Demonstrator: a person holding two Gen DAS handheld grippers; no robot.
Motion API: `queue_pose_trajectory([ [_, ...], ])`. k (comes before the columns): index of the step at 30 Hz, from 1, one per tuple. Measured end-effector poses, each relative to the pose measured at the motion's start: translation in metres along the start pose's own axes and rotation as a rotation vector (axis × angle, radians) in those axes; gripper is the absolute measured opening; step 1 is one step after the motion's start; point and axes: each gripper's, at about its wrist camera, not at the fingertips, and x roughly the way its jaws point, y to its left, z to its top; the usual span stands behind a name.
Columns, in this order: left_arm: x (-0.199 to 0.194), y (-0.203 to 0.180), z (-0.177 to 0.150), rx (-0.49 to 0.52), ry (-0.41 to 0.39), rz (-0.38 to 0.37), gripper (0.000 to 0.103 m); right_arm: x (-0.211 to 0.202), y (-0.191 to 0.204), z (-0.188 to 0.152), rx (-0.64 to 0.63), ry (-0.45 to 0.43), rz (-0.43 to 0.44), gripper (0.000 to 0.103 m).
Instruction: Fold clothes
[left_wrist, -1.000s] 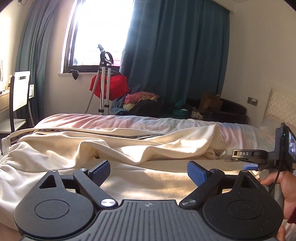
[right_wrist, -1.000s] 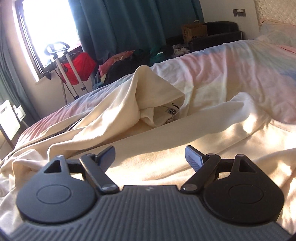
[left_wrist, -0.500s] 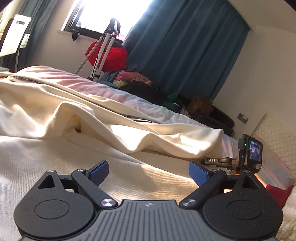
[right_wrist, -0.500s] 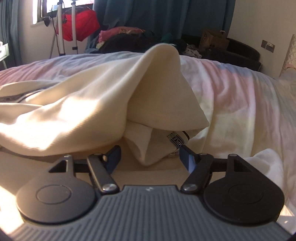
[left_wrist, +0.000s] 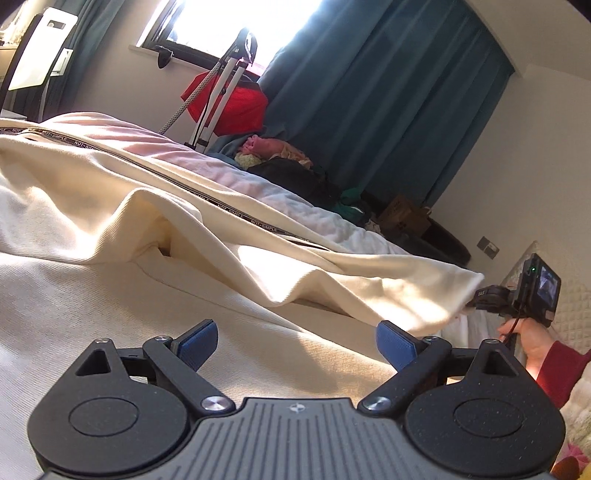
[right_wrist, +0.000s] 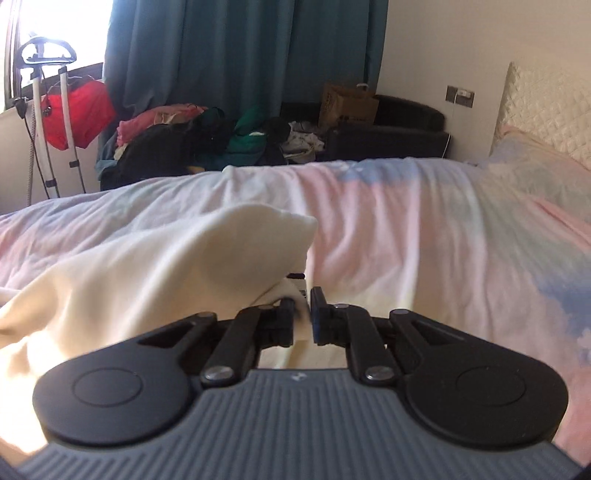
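— Clamped on what is the right gripper (right_wrist: 303, 314), whose jaws have just been closing?
— On a corner of the cream garment (right_wrist: 155, 273), low at centre frame; nothing is held by the spread left gripper (left_wrist: 295, 341).
— And the folding?
— Barely begun: rumpled cloth is spread over the bed (right_wrist: 424, 236) behind.

Left gripper (left_wrist: 295, 341) jaws gape; right gripper (right_wrist: 303, 314) jaws just closed.

Two grippers: left gripper (left_wrist: 295, 341), right gripper (right_wrist: 303, 314); one cream garment (left_wrist: 110, 206); one bed (right_wrist: 424, 229)
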Motion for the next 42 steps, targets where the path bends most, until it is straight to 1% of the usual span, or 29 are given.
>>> queue_pose_trajectory([
  [2, -0.001, -0.003, -0.001, 0.010, 0.000, -0.005, 0.094, -0.003, -0.008, 0.009, -0.067, -0.043, -0.008, 0.012],
  [4, -0.002, -0.007, -0.002, 0.018, 0.000, -0.011, 0.094, -0.004, -0.016, 0.012, -0.169, -0.081, -0.027, 0.028],
  [5, -0.001, -0.008, -0.002, 0.022, -0.001, -0.012, 0.094, -0.004, -0.019, 0.012, -0.215, -0.087, -0.037, 0.043],
  [6, -0.002, -0.010, -0.002, 0.028, -0.002, -0.014, 0.094, -0.003, -0.023, 0.010, -0.237, -0.061, -0.045, 0.052],
  [8, -0.001, -0.012, -0.003, 0.038, -0.006, -0.012, 0.094, 0.000, -0.030, 0.001, -0.209, 0.013, -0.038, 0.057],
  [11, -0.002, -0.015, -0.003, 0.041, -0.009, -0.014, 0.094, 0.000, -0.039, -0.018, -0.148, 0.127, -0.003, 0.057],
  [13, -0.003, -0.016, -0.002, 0.043, -0.012, -0.014, 0.094, -0.005, -0.043, -0.032, -0.105, 0.171, 0.024, 0.058],
  [16, -0.010, -0.016, -0.002, 0.041, -0.023, -0.023, 0.094, -0.015, -0.051, -0.049, 0.025, 0.230, 0.086, 0.058],
  [19, -0.013, -0.017, -0.002, 0.041, -0.031, -0.025, 0.094, -0.026, -0.068, -0.058, 0.197, 0.243, 0.206, 0.058],
  [20, -0.013, -0.017, -0.002, 0.040, -0.031, -0.025, 0.094, -0.031, -0.077, -0.059, 0.269, 0.223, 0.237, 0.058],
  [22, -0.014, -0.018, -0.002, 0.036, -0.028, -0.028, 0.094, -0.039, -0.093, -0.061, 0.424, 0.174, 0.262, 0.058],
  [23, -0.013, -0.017, -0.003, 0.036, -0.028, -0.028, 0.094, -0.042, -0.104, -0.061, 0.528, 0.144, 0.249, 0.058],
  [24, -0.012, -0.018, -0.004, 0.038, -0.024, -0.026, 0.094, -0.045, -0.113, -0.061, 0.631, 0.115, 0.238, 0.061],
  [25, -0.011, -0.018, -0.004, 0.040, -0.021, -0.023, 0.094, -0.046, -0.121, -0.062, 0.730, 0.090, 0.235, 0.061],
  [27, -0.009, -0.018, -0.006, 0.044, -0.013, -0.017, 0.094, -0.040, -0.132, -0.063, 0.884, 0.080, 0.274, 0.062],
  [28, -0.008, -0.018, -0.007, 0.046, -0.009, -0.014, 0.094, -0.032, -0.132, -0.060, 0.915, 0.093, 0.294, 0.062],
  [31, -0.004, -0.018, -0.010, 0.062, -0.002, 0.006, 0.094, -0.009, -0.123, -0.053, 0.925, 0.146, 0.336, 0.070],
  [32, -0.002, -0.018, -0.011, 0.068, -0.002, 0.014, 0.094, -0.002, -0.118, -0.052, 0.926, 0.161, 0.353, 0.076],
  [33, -0.002, -0.019, -0.011, 0.080, -0.007, 0.028, 0.094, 0.005, -0.113, -0.051, 0.927, 0.176, 0.370, 0.079],
  [34, -0.001, -0.019, -0.012, 0.090, -0.011, 0.038, 0.094, 0.012, -0.106, -0.050, 0.917, 0.195, 0.385, 0.079],
  [37, -0.001, -0.017, -0.010, 0.090, -0.024, 0.054, 0.094, 0.033, -0.074, -0.041, 0.807, 0.263, 0.416, 0.078],
  [41, 0.001, -0.011, -0.009, 0.079, -0.031, 0.065, 0.094, 0.048, -0.025, -0.014, 0.564, 0.238, 0.315, 0.078],
  [42, 0.002, -0.010, -0.008, 0.076, -0.032, 0.068, 0.094, 0.053, -0.015, -0.007, 0.520, 0.241, 0.282, 0.078],
])
